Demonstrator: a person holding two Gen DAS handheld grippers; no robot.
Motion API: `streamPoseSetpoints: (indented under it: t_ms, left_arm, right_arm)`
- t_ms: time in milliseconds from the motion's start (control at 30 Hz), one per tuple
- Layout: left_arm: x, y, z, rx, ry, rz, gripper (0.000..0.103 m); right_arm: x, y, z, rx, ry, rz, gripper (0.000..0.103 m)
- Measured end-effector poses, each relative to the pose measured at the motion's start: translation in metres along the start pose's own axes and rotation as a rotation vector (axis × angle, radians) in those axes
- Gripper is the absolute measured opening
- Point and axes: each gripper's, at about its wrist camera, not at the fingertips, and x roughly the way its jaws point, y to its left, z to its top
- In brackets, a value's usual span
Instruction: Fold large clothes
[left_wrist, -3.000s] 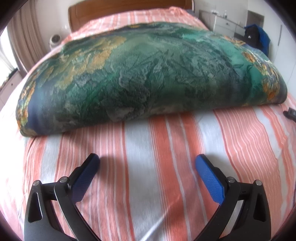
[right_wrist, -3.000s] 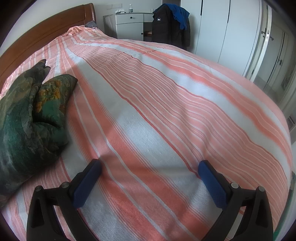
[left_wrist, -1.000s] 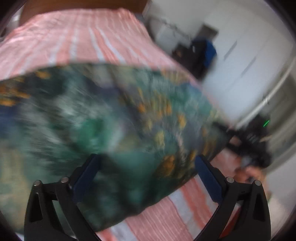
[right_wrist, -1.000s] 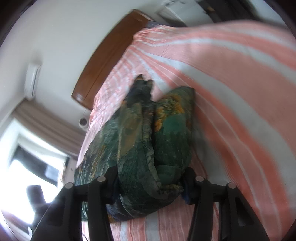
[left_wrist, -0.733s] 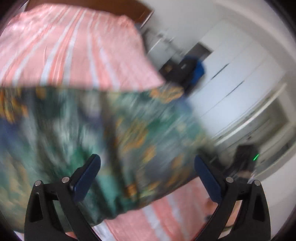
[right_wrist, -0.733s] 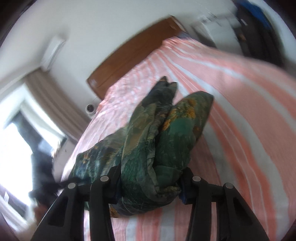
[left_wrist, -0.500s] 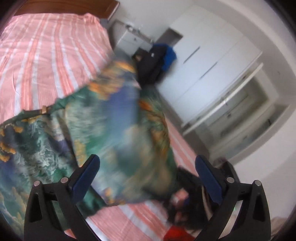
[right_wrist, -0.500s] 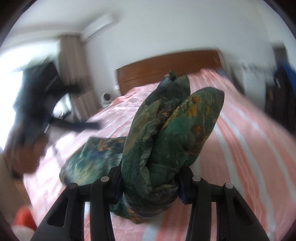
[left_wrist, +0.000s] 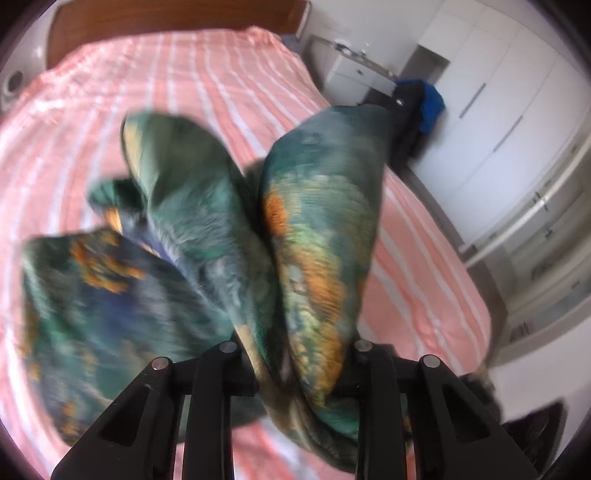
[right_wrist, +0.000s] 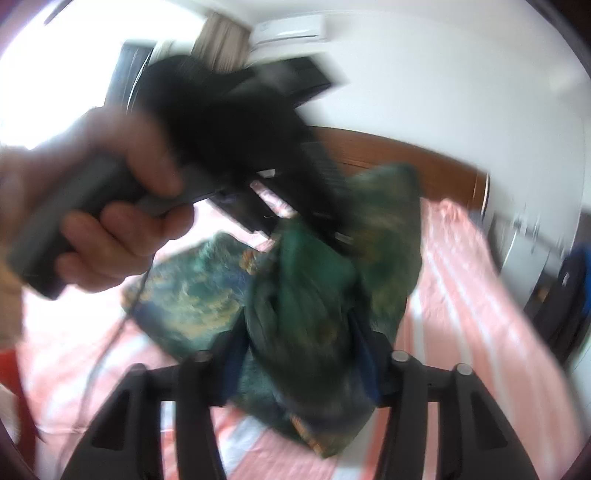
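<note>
A large green garment with orange and blue floral print (left_wrist: 207, 236) is lifted off the striped bed; it also shows in the right wrist view (right_wrist: 306, 306). My left gripper (left_wrist: 295, 365) is shut on a thick bunch of its cloth, which bulges up between the jaws. My right gripper (right_wrist: 299, 354) is shut on another bunch of the same garment. In the right wrist view the left gripper's black body (right_wrist: 236, 133) and the hand holding it (right_wrist: 110, 192) are close above the cloth. Part of the garment lies on the bed (right_wrist: 192, 288).
The bed has an orange and white striped cover (left_wrist: 207, 81) and a wooden headboard (left_wrist: 155, 18). White wardrobes (left_wrist: 502, 110) and a dresser with dark clothes (left_wrist: 417, 99) stand to the right. A red object (right_wrist: 11, 373) sits at the far left edge.
Both grippers went from open over the bed to shut on the garment. The right closed first, the left within the last half second. The two ends are raised and brought close together.
</note>
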Motion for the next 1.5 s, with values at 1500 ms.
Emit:
streamPoseSetpoints:
  t_ms: [1500]
  left_arm:
    - [-0.016,0.317,-0.198,-0.543,-0.236,-0.151,0.034]
  right_arm:
    - [0.221,0.052,0.083,0.184,0.449,0.436,0.069]
